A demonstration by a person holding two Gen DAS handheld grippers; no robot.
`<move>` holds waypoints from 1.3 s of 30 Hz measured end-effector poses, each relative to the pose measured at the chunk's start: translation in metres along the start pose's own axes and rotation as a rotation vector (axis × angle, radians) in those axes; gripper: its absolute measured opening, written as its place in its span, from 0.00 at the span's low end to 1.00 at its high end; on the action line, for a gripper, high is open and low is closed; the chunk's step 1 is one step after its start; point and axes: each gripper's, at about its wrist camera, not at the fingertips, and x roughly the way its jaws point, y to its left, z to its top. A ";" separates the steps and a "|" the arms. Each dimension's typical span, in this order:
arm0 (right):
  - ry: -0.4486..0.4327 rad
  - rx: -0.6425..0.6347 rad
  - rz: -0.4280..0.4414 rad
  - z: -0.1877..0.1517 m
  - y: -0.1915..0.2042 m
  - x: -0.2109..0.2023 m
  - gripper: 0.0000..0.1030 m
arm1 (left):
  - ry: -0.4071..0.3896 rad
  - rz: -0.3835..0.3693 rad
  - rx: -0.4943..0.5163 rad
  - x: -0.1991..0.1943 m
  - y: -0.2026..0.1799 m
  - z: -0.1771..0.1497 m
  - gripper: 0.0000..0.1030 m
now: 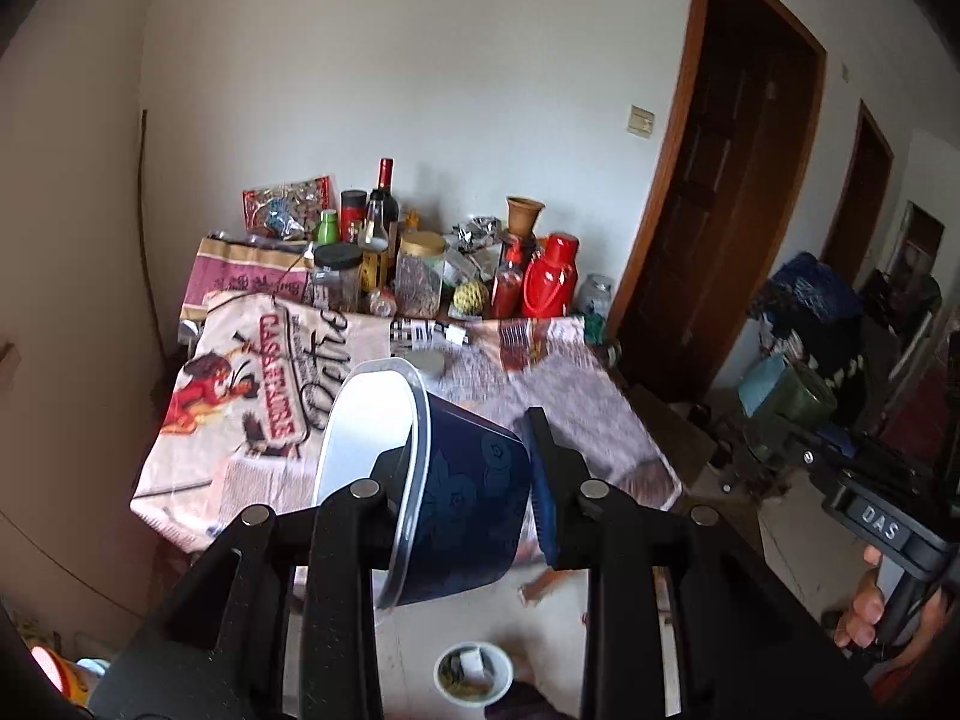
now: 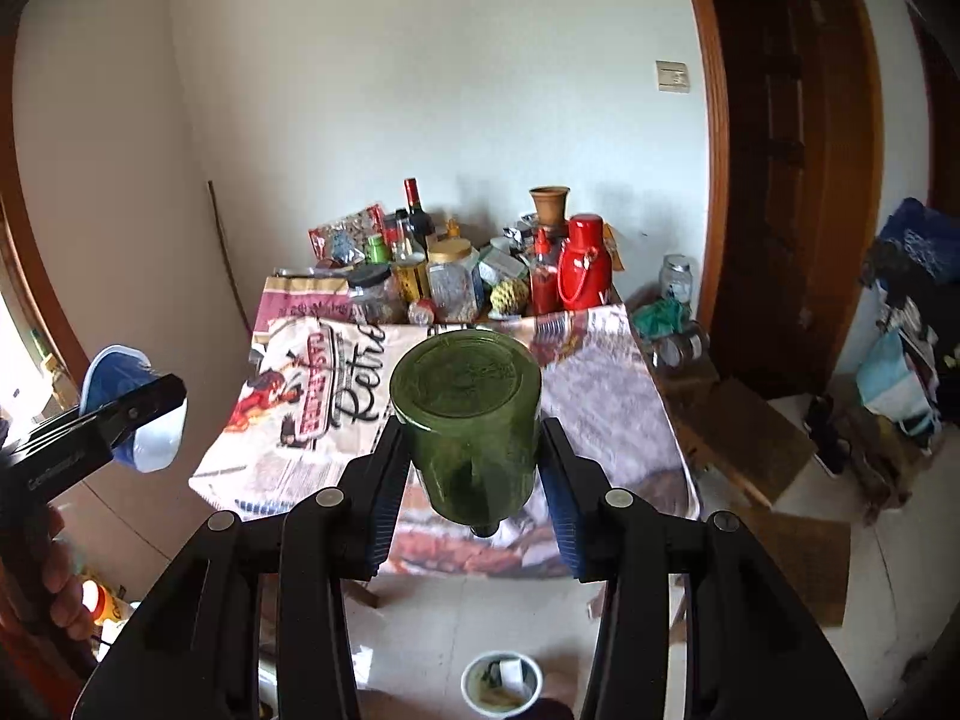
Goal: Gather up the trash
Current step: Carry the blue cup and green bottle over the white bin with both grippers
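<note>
On my left I have the dark blue cup (image 1: 462, 516) clamped in the left gripper (image 1: 474, 480); it lies tilted, its white inside and clear rim turned up and to the left. One finger presses the rim from inside, so its pad is hidden, and only the right blue pad (image 1: 543, 480) shows against the cup's wall. From the right wrist camera the same cup (image 2: 129, 414) appears at the far left edge, partly covered by the left gripper's black finger.

On my right, the right gripper (image 2: 474, 468) is clenched on a green bottle (image 2: 471, 420), its flat base facing the camera and its neck pointing down; the cap end is dark and hard to make out. Both blue pads (image 2: 384, 480) press its sides.

Both items hang in the air in front of the near edge of a table covered by a printed cloth (image 1: 282, 372). The far end of the table is crowded: a red thermos (image 2: 585, 270), a gold-lidded jar (image 2: 453, 282), a wine bottle (image 2: 417, 210), a clay pot (image 2: 549, 201). Labels there are too small to read.

Below, on the floor between the gripper arms, a small white bowl (image 2: 501, 684) holds scraps I cannot identify. My right hand (image 1: 870, 606) is cut off at the frame edge.
</note>
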 end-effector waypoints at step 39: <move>0.498 -0.004 0.008 -0.246 -0.055 0.149 0.38 | 0.540 0.042 0.005 0.169 -0.021 -0.284 0.28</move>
